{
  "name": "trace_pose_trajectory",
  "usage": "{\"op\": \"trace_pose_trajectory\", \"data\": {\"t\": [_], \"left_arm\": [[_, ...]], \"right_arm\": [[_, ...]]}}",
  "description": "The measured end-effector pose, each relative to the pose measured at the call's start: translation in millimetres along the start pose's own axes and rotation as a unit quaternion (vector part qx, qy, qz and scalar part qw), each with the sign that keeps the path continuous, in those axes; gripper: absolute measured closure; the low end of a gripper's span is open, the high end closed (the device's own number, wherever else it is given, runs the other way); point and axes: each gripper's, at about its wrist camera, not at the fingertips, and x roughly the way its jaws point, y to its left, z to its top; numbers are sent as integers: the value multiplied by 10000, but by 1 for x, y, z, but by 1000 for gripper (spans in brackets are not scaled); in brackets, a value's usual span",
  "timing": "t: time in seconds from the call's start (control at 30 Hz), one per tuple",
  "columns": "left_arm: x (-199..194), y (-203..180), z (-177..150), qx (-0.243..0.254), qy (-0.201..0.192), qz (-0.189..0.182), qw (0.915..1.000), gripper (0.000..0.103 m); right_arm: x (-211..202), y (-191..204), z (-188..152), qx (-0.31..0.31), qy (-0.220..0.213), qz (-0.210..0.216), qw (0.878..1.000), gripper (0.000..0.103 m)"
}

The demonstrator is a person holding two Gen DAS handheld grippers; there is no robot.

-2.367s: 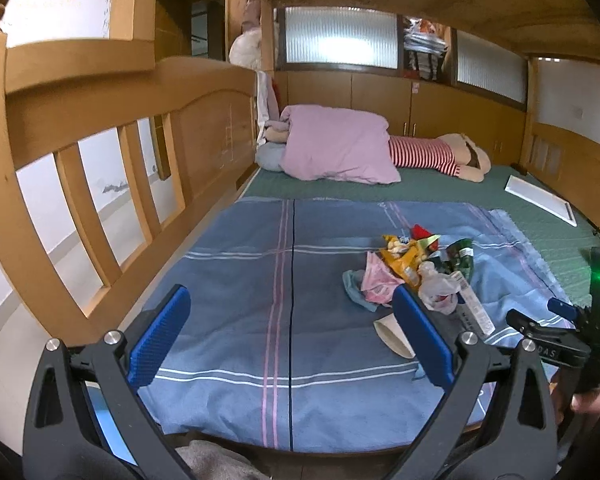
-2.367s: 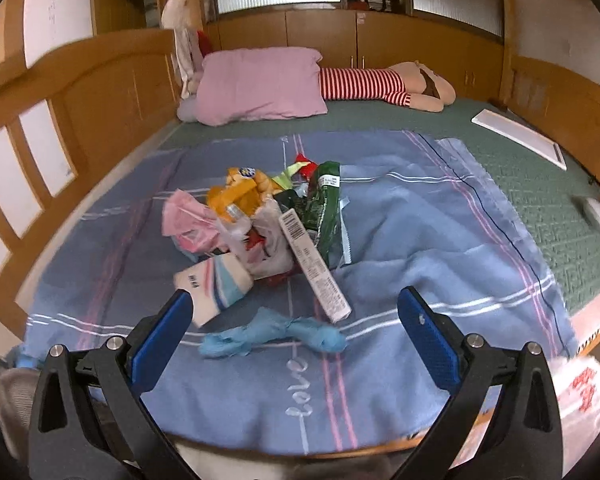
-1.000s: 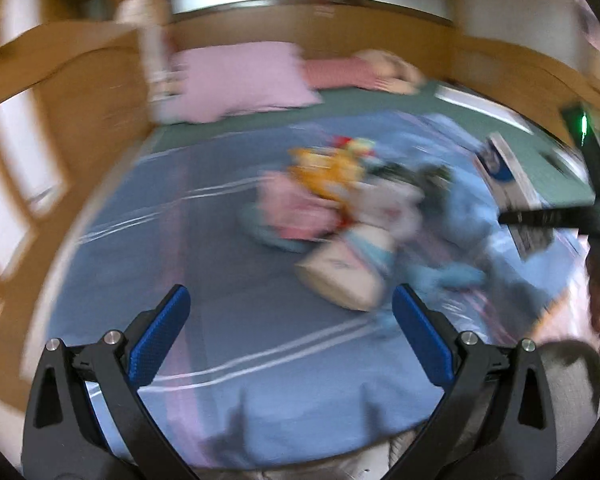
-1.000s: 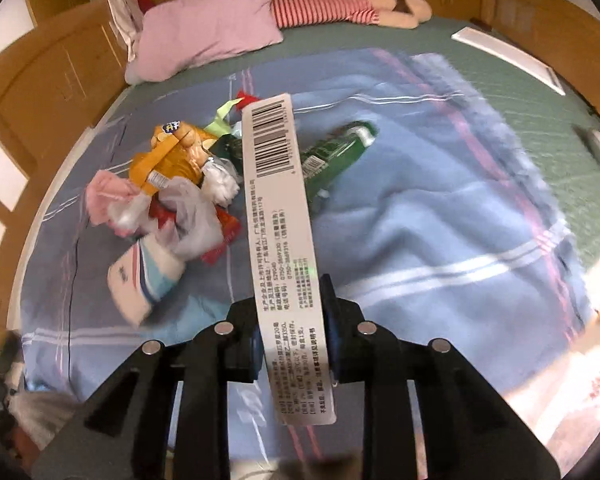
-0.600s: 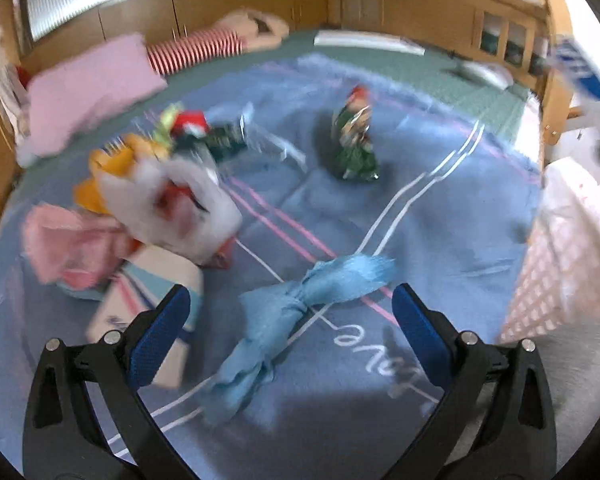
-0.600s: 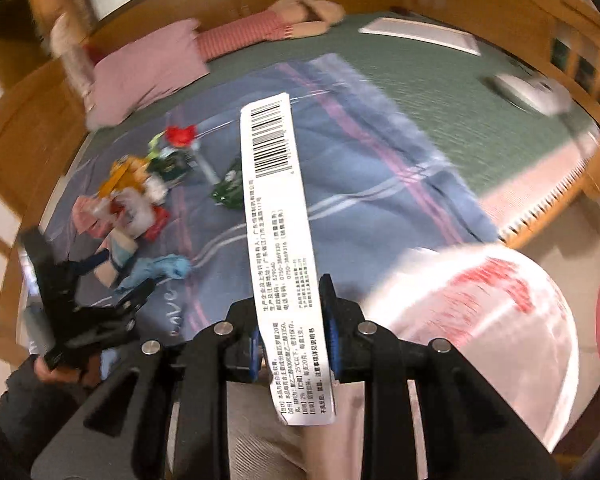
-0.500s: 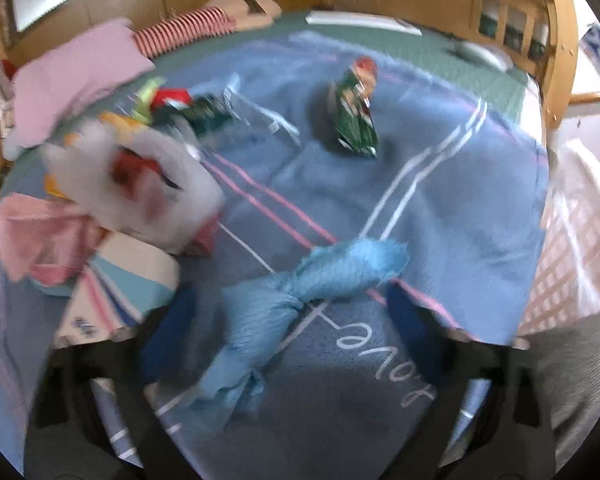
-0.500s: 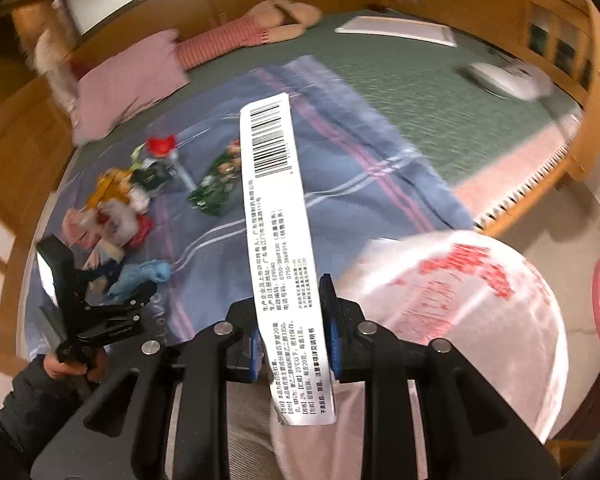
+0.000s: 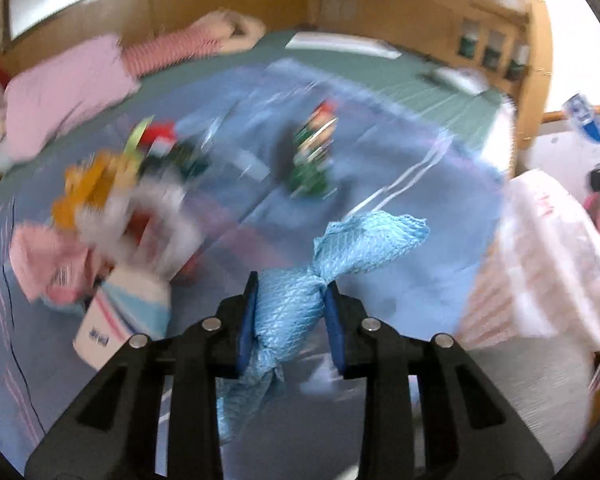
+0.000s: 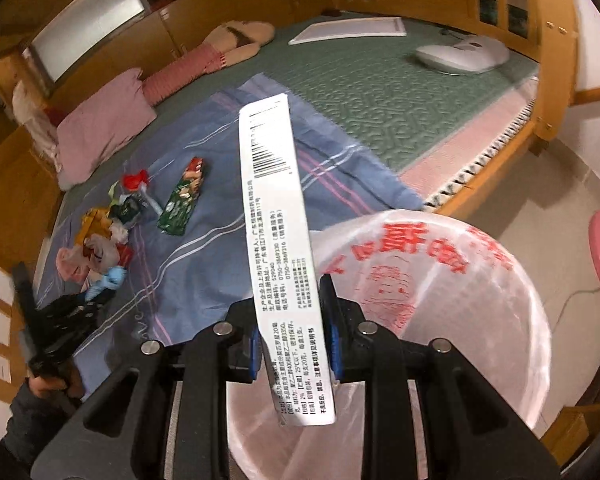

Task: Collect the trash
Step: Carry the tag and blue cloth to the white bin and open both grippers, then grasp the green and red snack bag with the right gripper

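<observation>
My left gripper [image 9: 290, 322] has just been closing and its blue pads now pinch a twisted light-blue mesh cloth [image 9: 300, 300] at its knotted middle, above the blue striped blanket [image 9: 400, 276] — the cloth's free end fans out to the right. My right gripper [image 10: 290, 342] is clenched on a long white cardboard box with a barcode [image 10: 278, 240], held upright over the open mouth of a translucent white plastic bag with red print [image 10: 440, 300] beside the bed — the remaining wrappers [image 10: 104, 236] lie scattered on the blanket.
</observation>
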Motion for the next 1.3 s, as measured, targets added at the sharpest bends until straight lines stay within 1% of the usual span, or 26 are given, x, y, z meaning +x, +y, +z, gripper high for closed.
{"op": "trace_pose_trajectory", "data": {"t": [0.03,0.07,0.13,0.17,0.23,0.27,0.3,0.37,0.4,0.47,0.53,0.6,0.63,0.67,0.7,0.73,0.77,0.8,0.87,1.0,1.07,1.17,1.2,1.23,1.27,1.3], "left_arm": [[-6,-12,9,78,-105,-119,9998,72],[-20,-32,20,246,-285,-300,9988,72],[-35,-65,36,532,-490,-499,9961,72],[-46,-88,44,709,-614,-715,9930,72],[-52,-124,56,930,-730,-1035,9876,71],[-55,-141,58,1002,-754,-1221,9846,71],[-56,-166,61,1117,-740,-1458,9802,71],[-53,-198,61,1260,-709,-1545,9774,71],[-47,-219,60,1303,-602,-1618,9763,71],[-37,-240,58,1275,-406,-1698,9764,71],[-24,-261,57,1280,-267,-1689,9769,71],[-14,-270,51,1273,-117,-1567,9793,70],[-9,-272,51,1266,-36,-1511,9804,68],[-7,-272,48,1273,12,-1465,9810,63],[-7,-272,46,1257,7,-1386,9823,56],[-9,-271,46,1218,-16,-1335,9835,29],[-13,-269,46,1152,-113,-1337,9842,14],[-17,-266,47,1096,-219,-1354,9845,14],[-19,-262,50,1063,-266,-1381,9843,14],[-32,-252,57,980,-442,-1227,9866,14],[-45,-237,58,815,-584,-1188,9878,10],[-67,-199,59,428,-814,-908,9916,5],[-77,-178,56,248,-925,-668,9932,5],[-82,-166,55,150,-971,-520,9938,4],[-90,-145,51,-11,-1030,-275,9943,4],[-95,-131,49,-110,-1059,-124,9942,3]], "right_arm": [[-5,-5,-1,45,-46,-34,10000,77],[-11,-11,-3,84,-94,-74,9999,77],[-28,-22,-9,157,-211,-209,9994,77],[-36,-28,-11,189,-264,-266,9991,77],[-53,-41,-19,278,-363,-392,9982,76],[-60,-47,-23,321,-400,-430,9978,76],[-67,-52,-26,367,-428,-453,9974,76],[-76,-62,-34,420,-454,-541,9966,76],[-79,-66,-38,451,-449,-577,9963,76],[-83,-75,-45,520,-458,-638,9956,76],[-81,-80,-50,559,-412,-643,9955,76],[-75,-84,-55,562,-297,-699,9955,76],[-73,-84,-57,560,-266,-726,9954,76],[-72,-83,-58,565,-267,-721,9954,76],[-73,-83,-60,572,-286,-695,9955,76],[-76,-83,-60,560,-327,-676,9956,76],[-78,-82,-60,539,-374,-669,9956,76],[-81,-82,-60,522,-411,-670,9955,76],[-85,-82,-59,506,-453,-653,9956,76],[-87,-77,-54,412,-481,-602,9962,76],[-82,-66,-46,241,-471,-492,9974,76],[-67,-38,-28,-97,-387,-210,9990,75],[-61,-25,-22,-263,-372,-95,9989,69],[-53,-7,-14,-446,-350,52,9984,64],[-46,7,-9,-582,-330,176,9976,52],[-37,24,-2,-701,-315,328,9965,38]]}}
